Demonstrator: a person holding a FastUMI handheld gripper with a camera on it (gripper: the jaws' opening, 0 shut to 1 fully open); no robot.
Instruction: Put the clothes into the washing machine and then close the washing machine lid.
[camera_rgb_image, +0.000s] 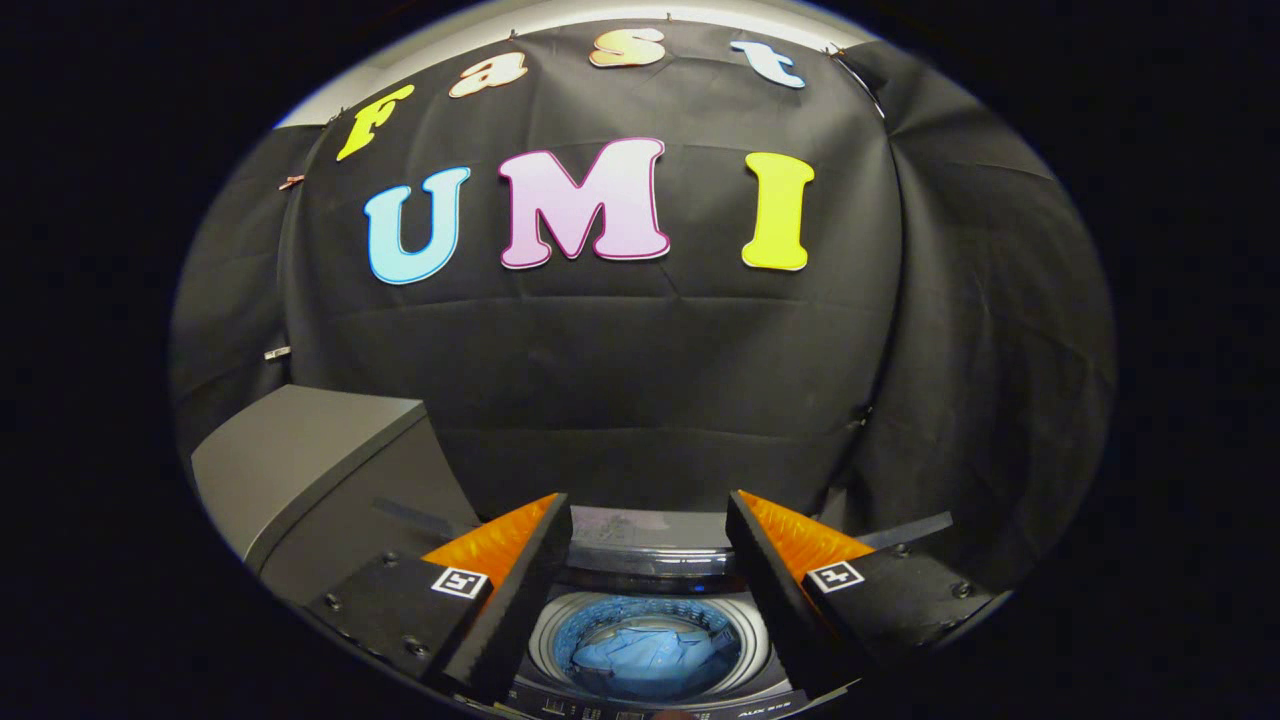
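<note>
1. Gripper view: the blue clothes (648, 658) already lie inside the washing machine (650, 690) drum, so closing comes next; the raised lid (648, 535), behind the drum, should be hooked from its far edge and drawn down gently.
2. The gripper (648, 545) hovers above the drum, fingers spread apart, grasping nothing.

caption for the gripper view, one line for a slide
Open gripper above the washing machine, blue clothes already in the drum.

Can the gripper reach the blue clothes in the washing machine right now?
Probably yes. The gripper is open above the washing machine, its lid is up, and nothing covers the blue clothes lying in the drum between the fingers.
</note>
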